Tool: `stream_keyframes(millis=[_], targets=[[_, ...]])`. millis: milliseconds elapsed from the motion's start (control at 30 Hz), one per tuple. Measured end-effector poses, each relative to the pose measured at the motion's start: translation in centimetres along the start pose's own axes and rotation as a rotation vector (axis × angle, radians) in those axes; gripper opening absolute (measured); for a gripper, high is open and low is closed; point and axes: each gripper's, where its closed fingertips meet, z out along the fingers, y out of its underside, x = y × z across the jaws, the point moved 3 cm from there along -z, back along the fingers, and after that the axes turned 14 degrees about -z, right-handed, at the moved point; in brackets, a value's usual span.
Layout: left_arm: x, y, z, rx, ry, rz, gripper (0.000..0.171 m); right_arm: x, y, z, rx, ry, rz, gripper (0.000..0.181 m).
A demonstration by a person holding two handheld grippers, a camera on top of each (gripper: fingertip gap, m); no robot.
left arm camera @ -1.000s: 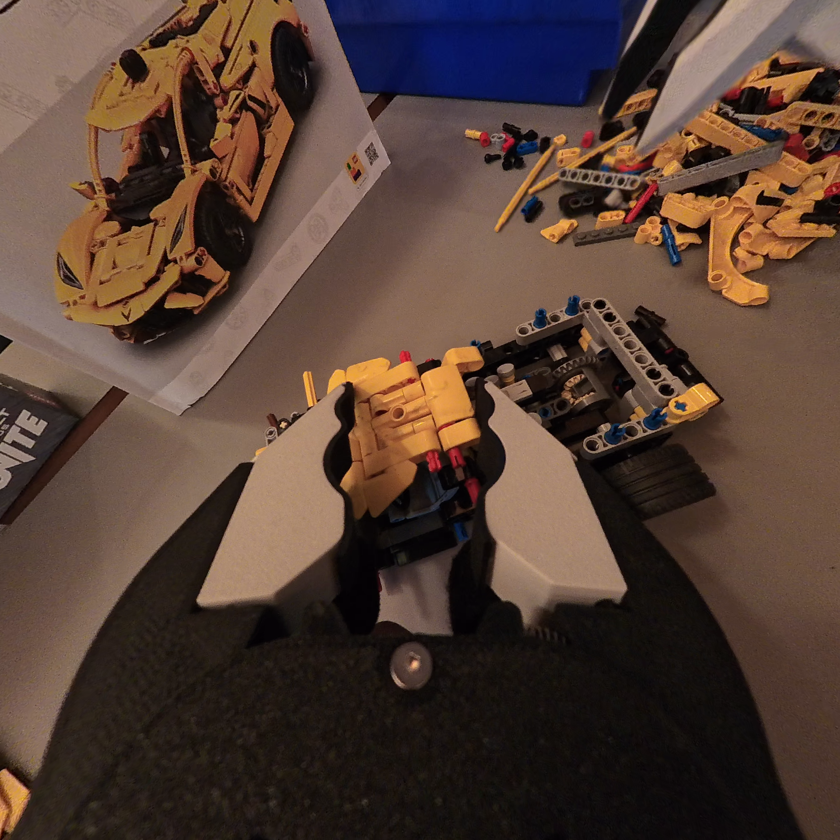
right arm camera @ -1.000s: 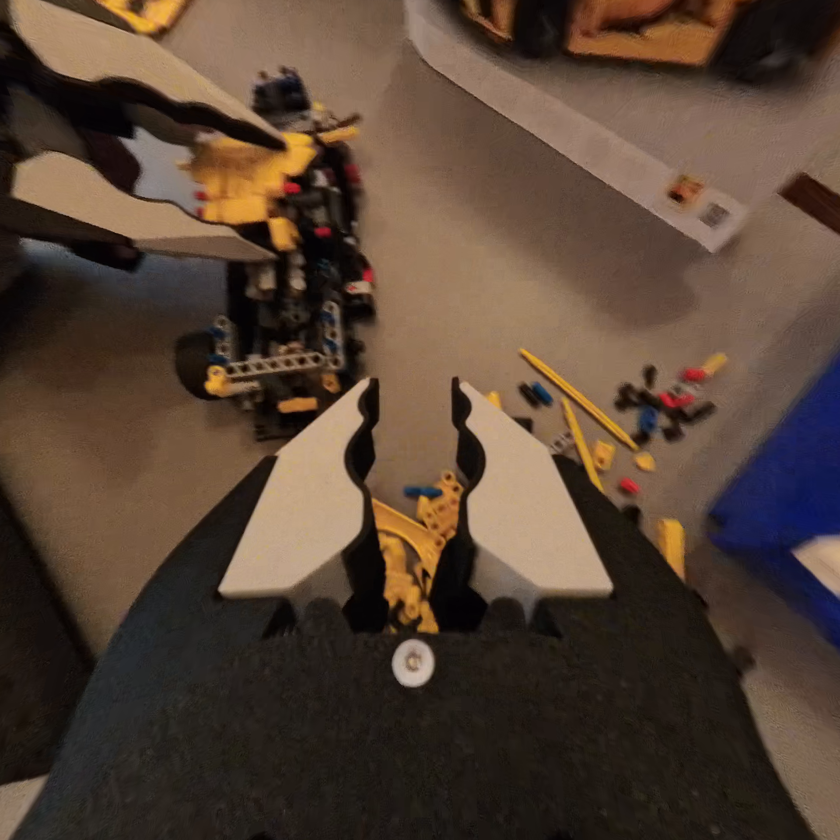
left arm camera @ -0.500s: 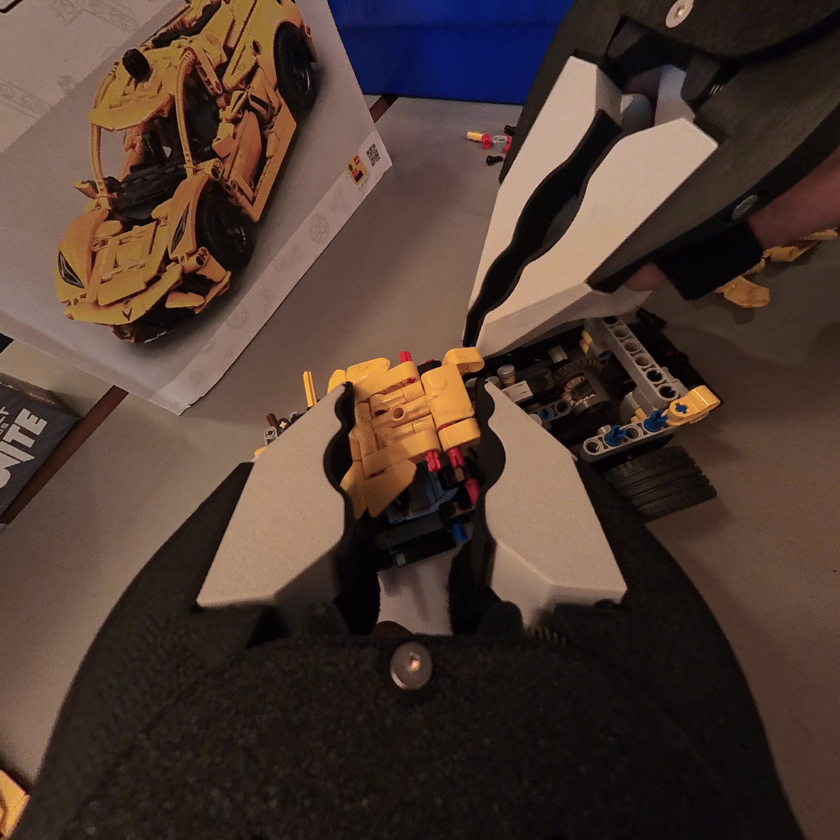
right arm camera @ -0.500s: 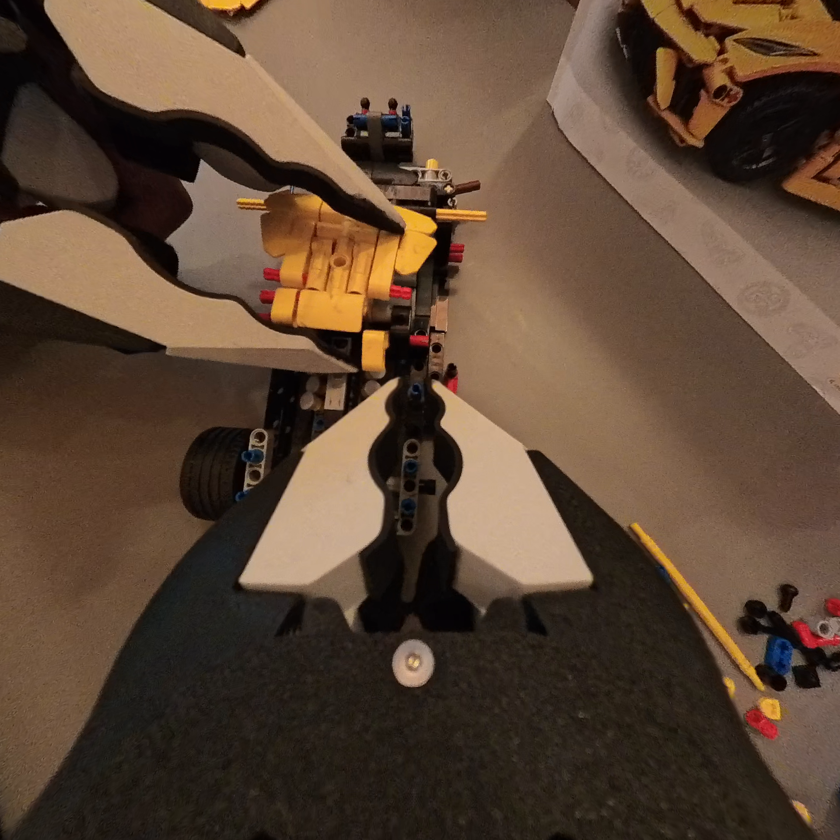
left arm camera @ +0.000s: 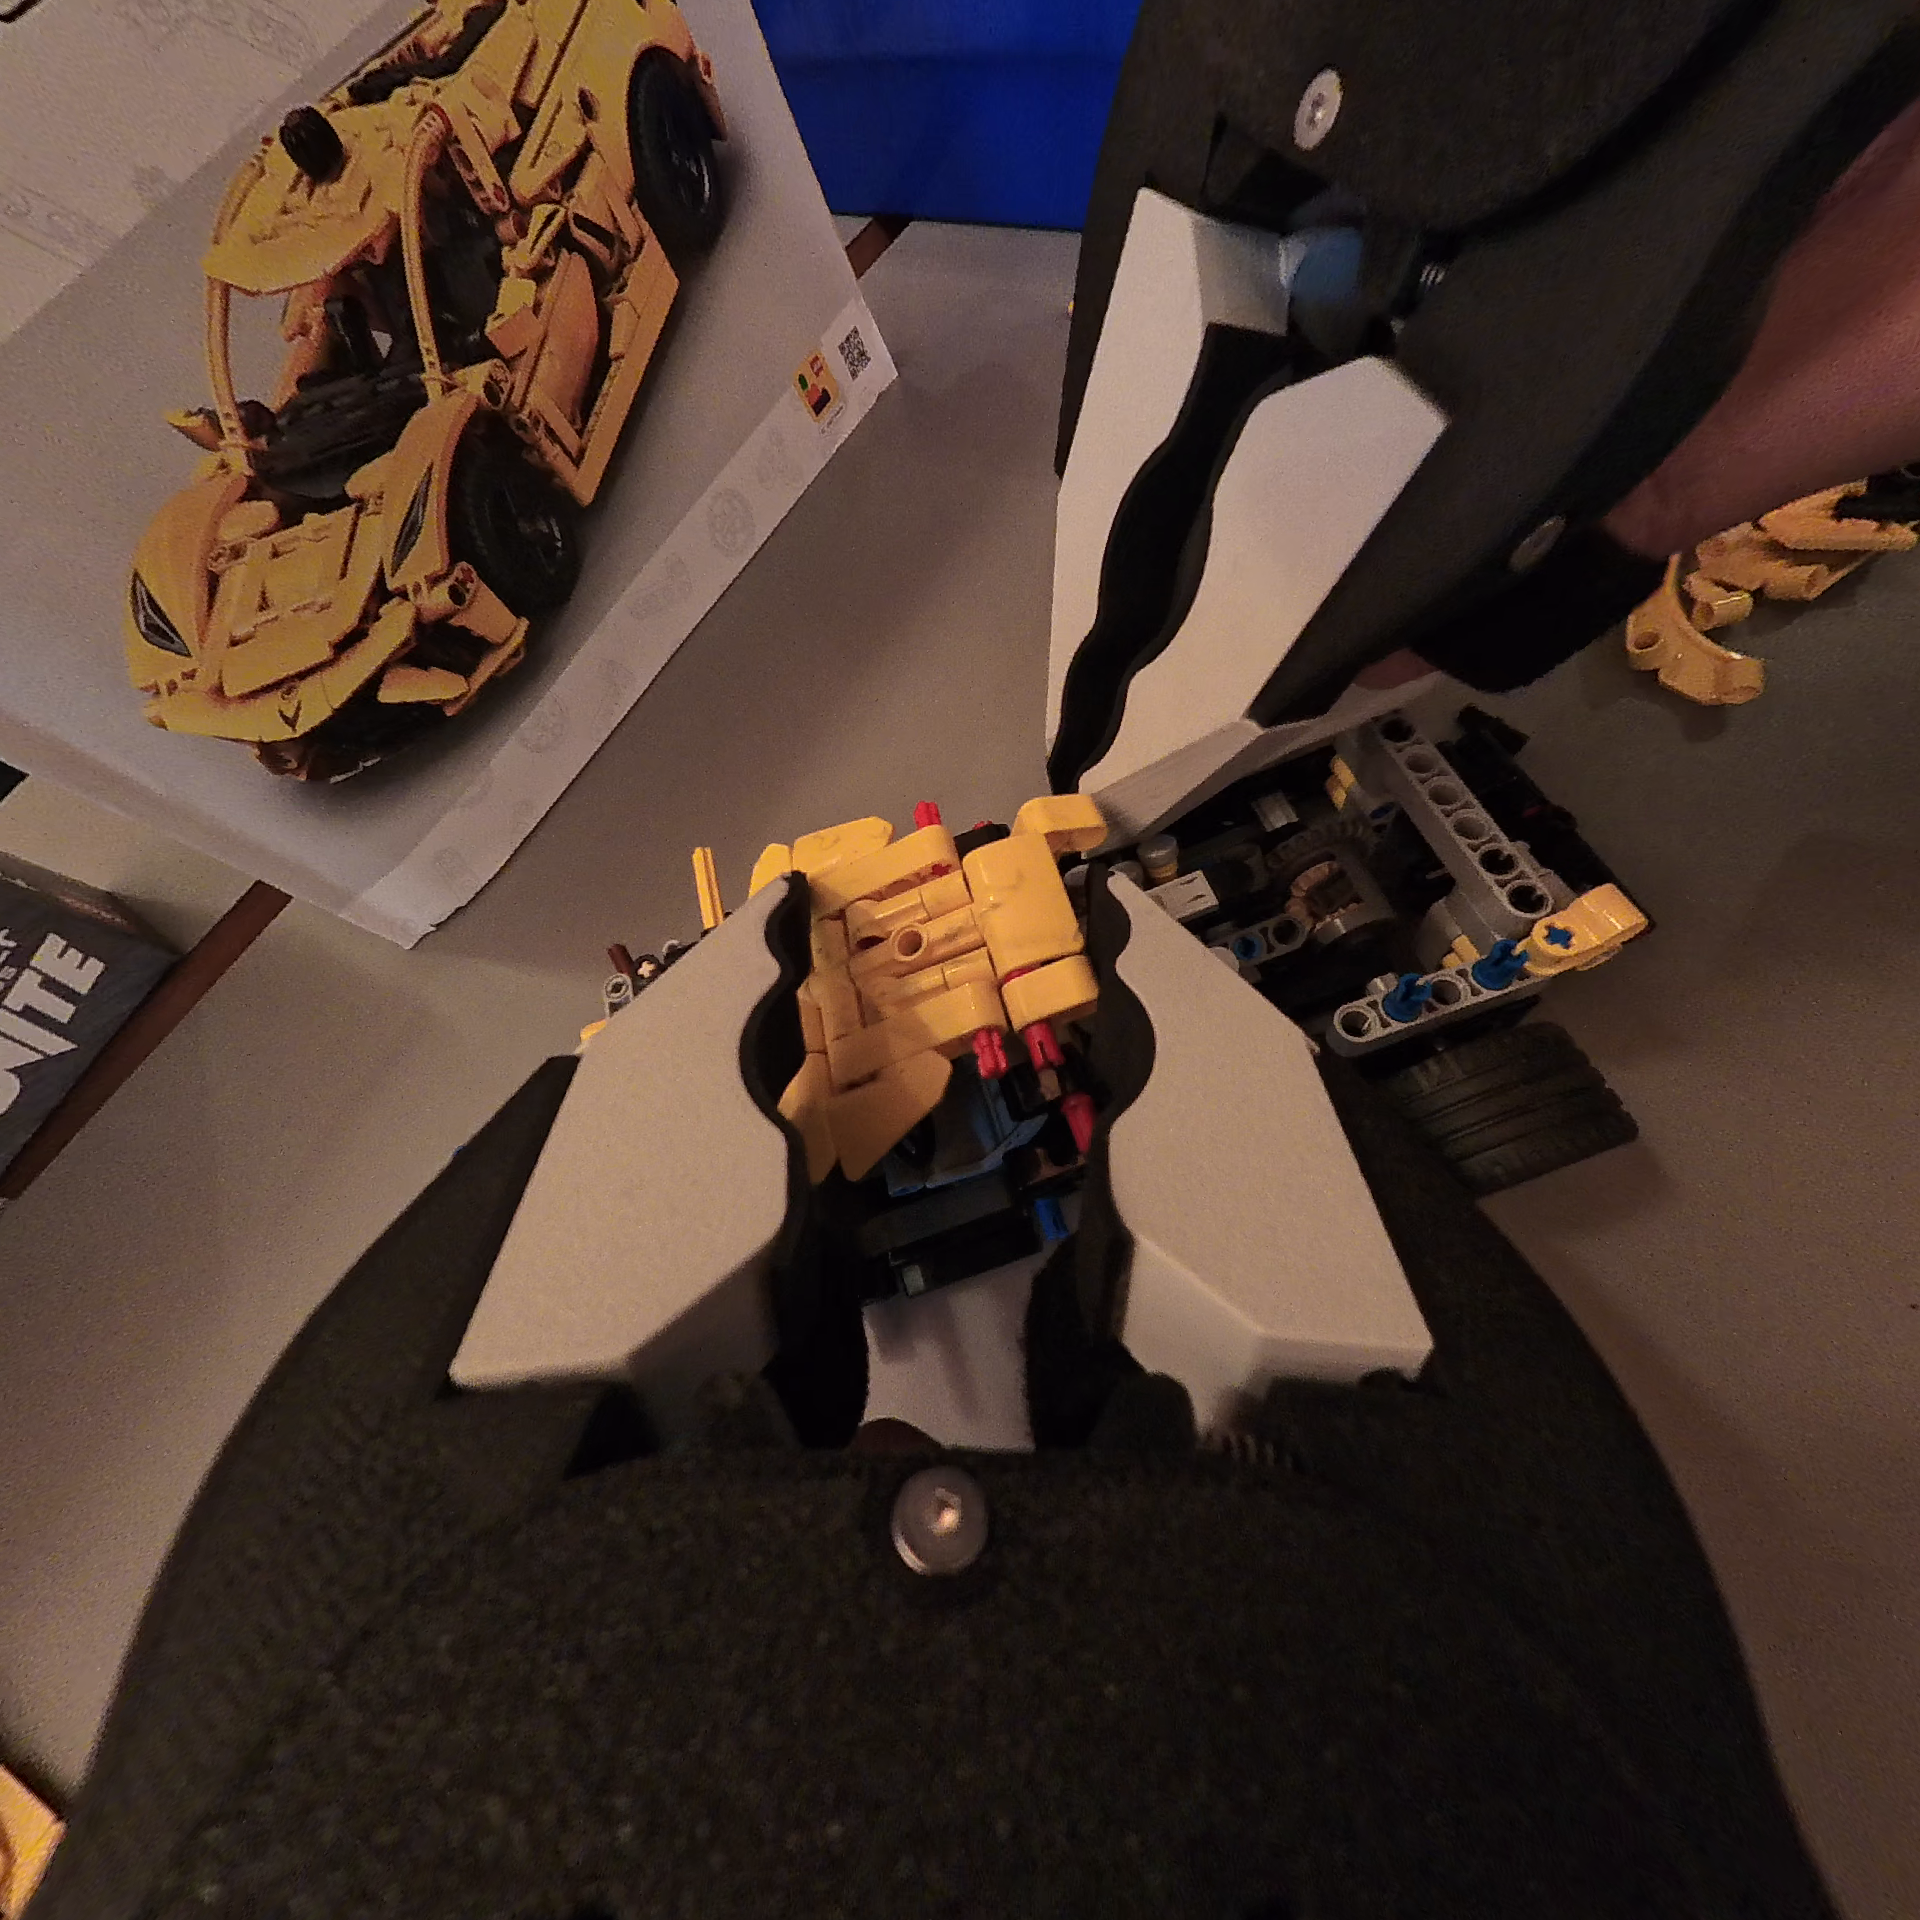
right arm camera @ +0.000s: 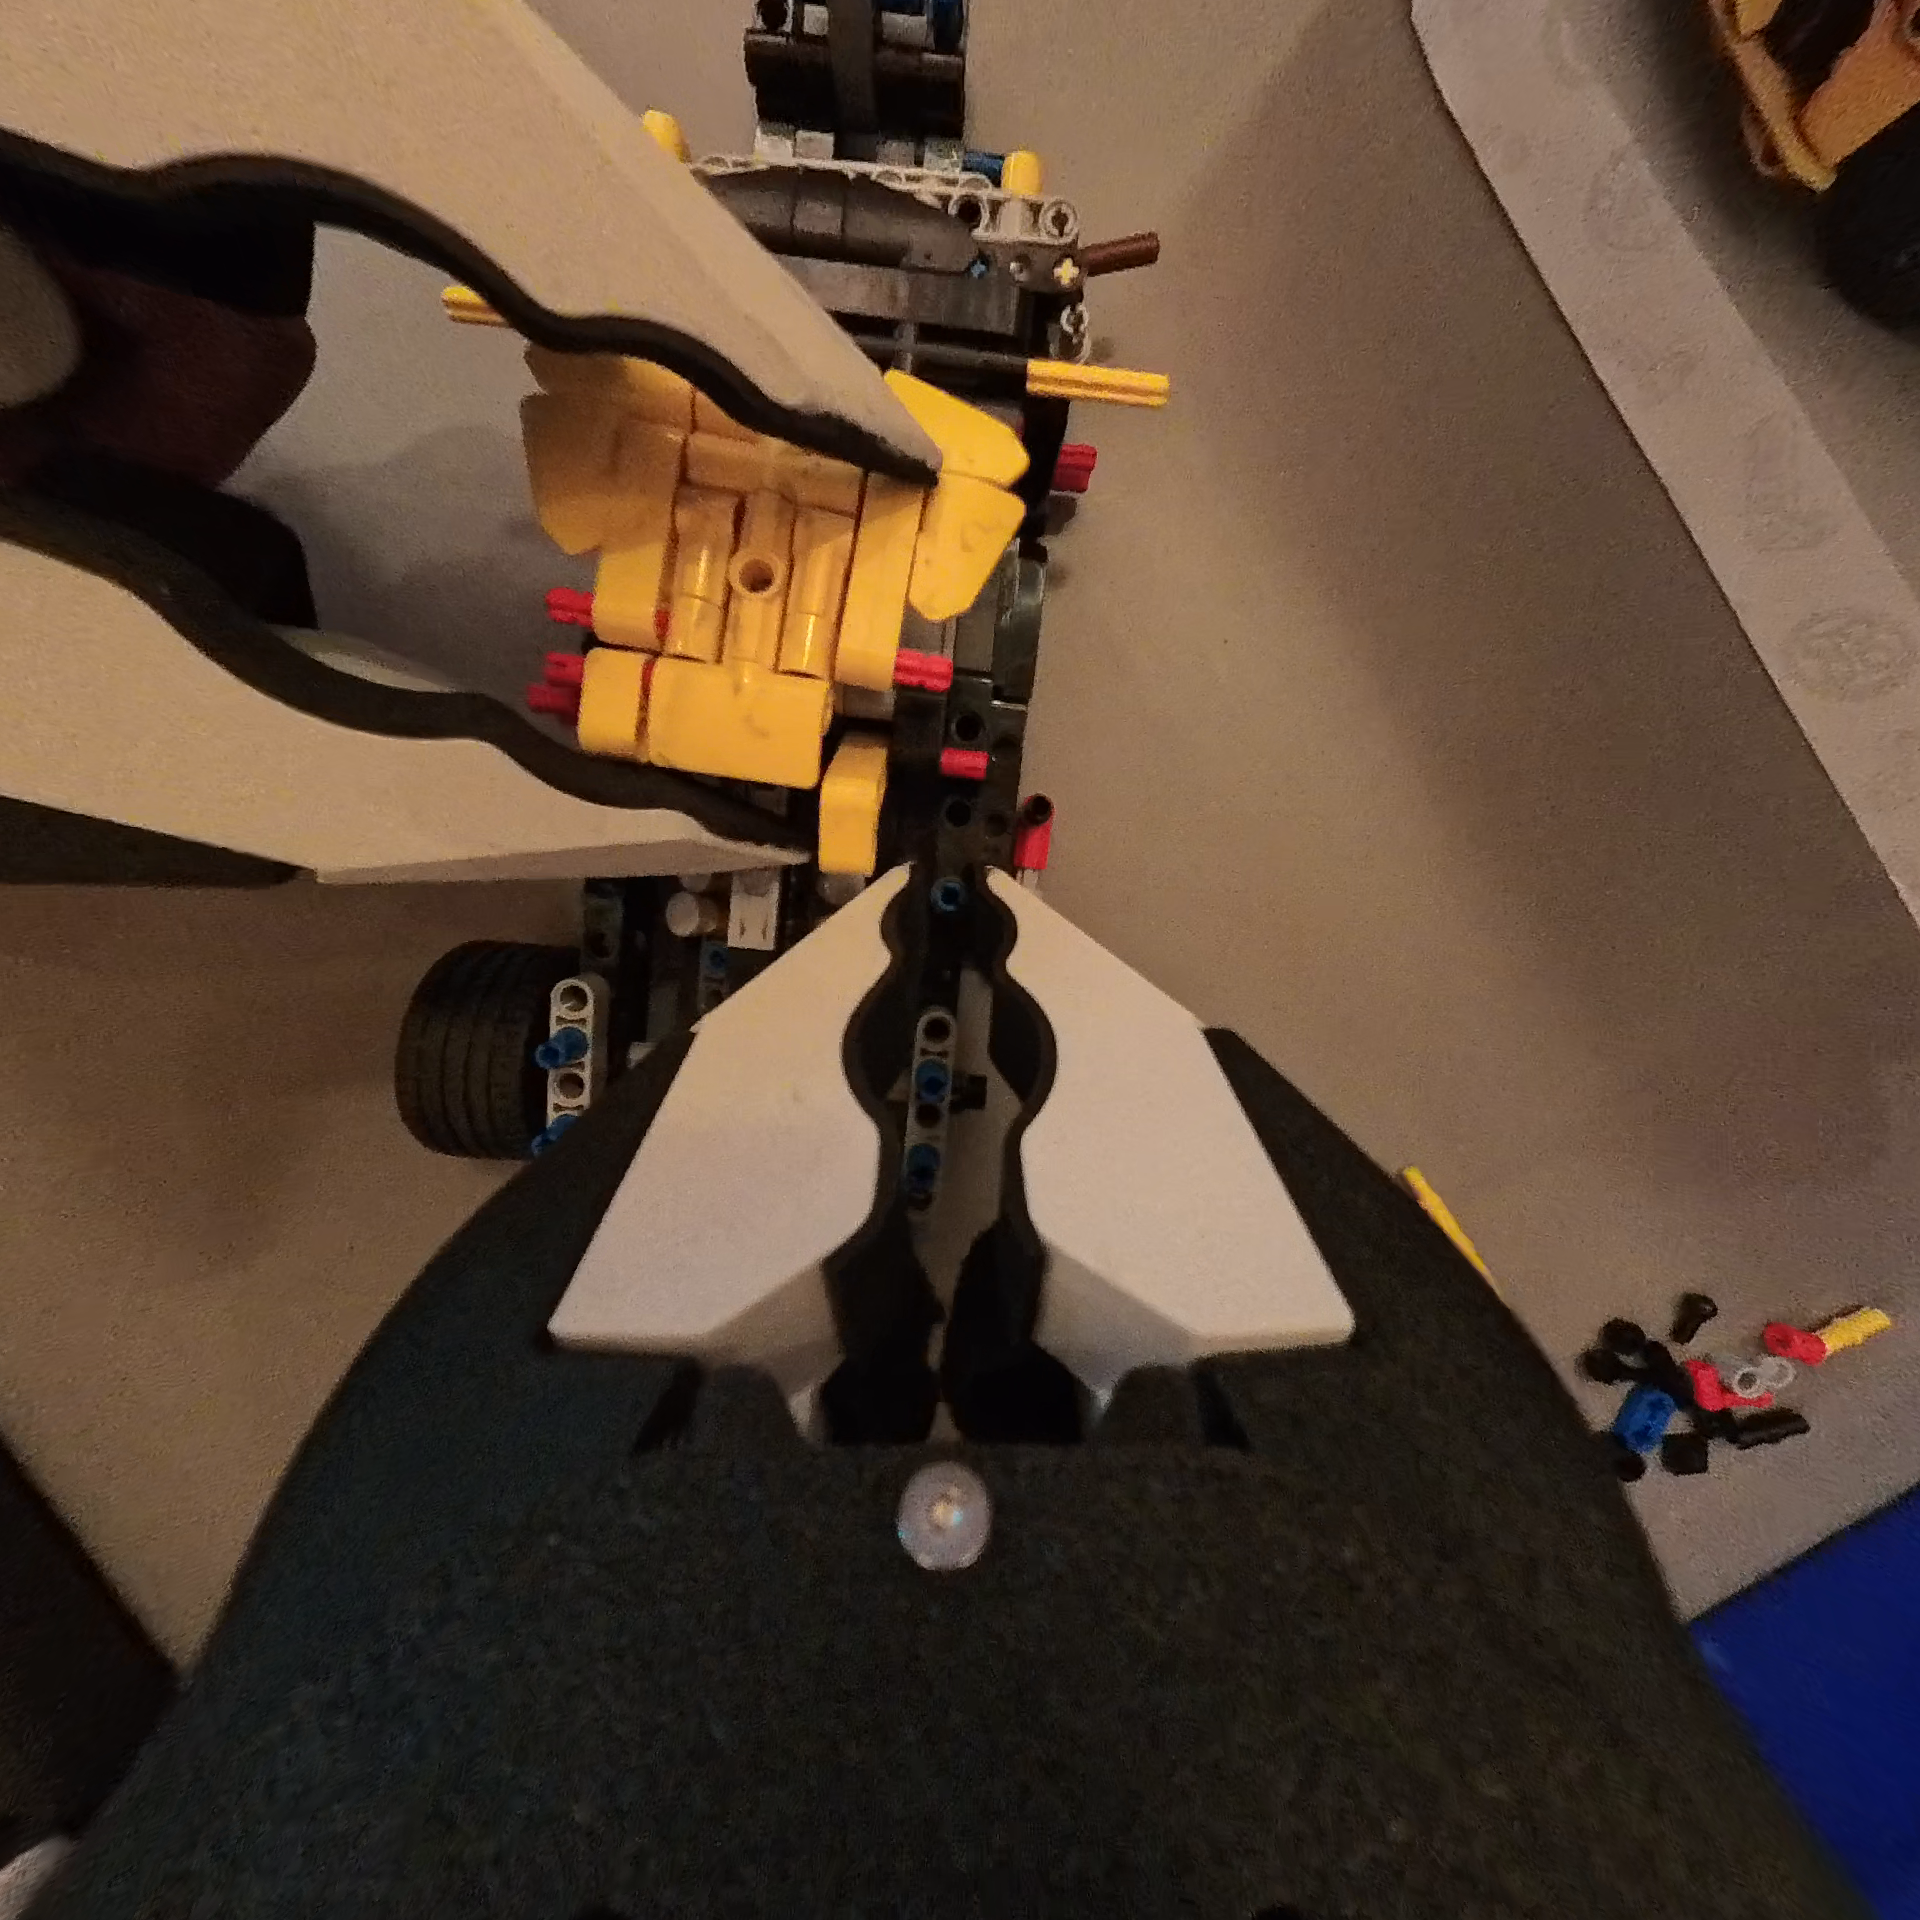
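Observation:
A partly built brick car chassis (left arm camera: 1455, 831) lies on the grey table, with one black wheel (left arm camera: 1507, 1101) fitted. My left gripper (left arm camera: 945, 904) is shut on a yellow brick sub-assembly (left arm camera: 935, 956) that sits on top of the chassis. In the right wrist view the left gripper (right arm camera: 868, 660) comes in from the left, clamped on the yellow sub-assembly (right arm camera: 748, 623). My right gripper (right arm camera: 945, 883) has its jaws nearly together on a black side beam of the chassis (right arm camera: 914, 239), just behind the yellow part. It also shows in the left wrist view (left arm camera: 1065, 769), tips down on the chassis.
The kit's box (left arm camera: 416, 416) with a yellow car picture lies at the back left. A blue bin (left arm camera: 935, 104) stands behind. Small loose pins (right arm camera: 1704, 1382) and yellow curved pieces (left arm camera: 1714, 623) lie to the right. A dark box (left arm camera: 52, 987) sits at the left edge. Across from one pair of fingers to the other is roughly 4 centimetres. My left tips are roughly 7 centimetres from the black wheel (left arm camera: 1507, 1101). It is also in sight in the right wrist view (right arm camera: 469, 1070).
My right gripper left the pile of loose pieces, swung over to the chassis, narrowed its jaws and settled closer on the beam. My left gripper stayed clamped and still.

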Motion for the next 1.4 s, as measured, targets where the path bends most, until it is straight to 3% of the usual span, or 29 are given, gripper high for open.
stream_keyframes(millis=[233,267,333,400,500,633,767,867,933,1000,1100,1133,1200,1300,1400], targets=[[0.1,-0.1,0.3,-0.017,0.018,-0.012,0.053,0.2,0.2,-0.5,0.053,-0.017,0.039,0.004],[0.1,0.0,0.4,-0.02,0.023,-0.012,0.053,0.3,-0.1,-1.2,0.103,-0.017,0.063,0.004],[0.1,0.0,0.5,-0.022,0.018,-0.002,0.053,1.9,-2.8,-6.5,0.405,0.05,0.152,0.003],[0.1,0.0,0.5,-0.009,0.015,-0.009,0.052,3.9,-2.2,-10.7,0.412,0.218,0.134,0.005],[0.1,-0.1,0.5,0.004,0.001,-0.003,0.053,2.0,-3.0,-11.9,0.6,0.027,0.183,0.004],[0.1,-0.1,0.5,0.004,0.007,-0.01,0.053,1.2,0.7,-5.7,0.255,0.068,0.09,0.005],[0.1,-0.1,0.4,0.006,0.007,-0.013,0.053,0.5,0.7,-3.3,0.203,0.073,0.018,0.005],[0.1,-0.1,0.4,0.006,0.009,-0.012,0.053,0.9,-0.2,-4.4,0.321,0.007,0.094,0.005],[0.1,-0.1,0.4,0.008,0.012,-0.014,0.053,1.6,0.5,-5.3,0.307,0.046,0.075,0.005],[0.1,-0.1,0.4,0.011,0.016,-0.015,0.053,2.2,0.7,-8.9,0.445,0.049,0.152,0.004],[0.1,-0.1,0.4,0.009,0.017,-0.012,0.053,3.8,6.7,-12.6,0.214,0.241,0.269,0.005],[0.1,-0.1,0.4,0.008,0.017,-0.01,0.053,4.0,9.2,-13.1,0.1,0.285,0.311,0.005],[0.1,-0.1,0.4,0.007,0.017,-0.011,0.053,4.2,12.2,-13.2,0.013,0.314,0.376,0.006],[0.1,-0.1,0.4,0.008,0.016,-0.011,0.053,4.5,13.2,-11.7,-0.01,0.274,0.404,0.023],[0.1,-0.1,0.4,0.008,0.016,-0.012,0.053,3.6,10.5,-9.5,0.069,0.187,0.297,0.027]])
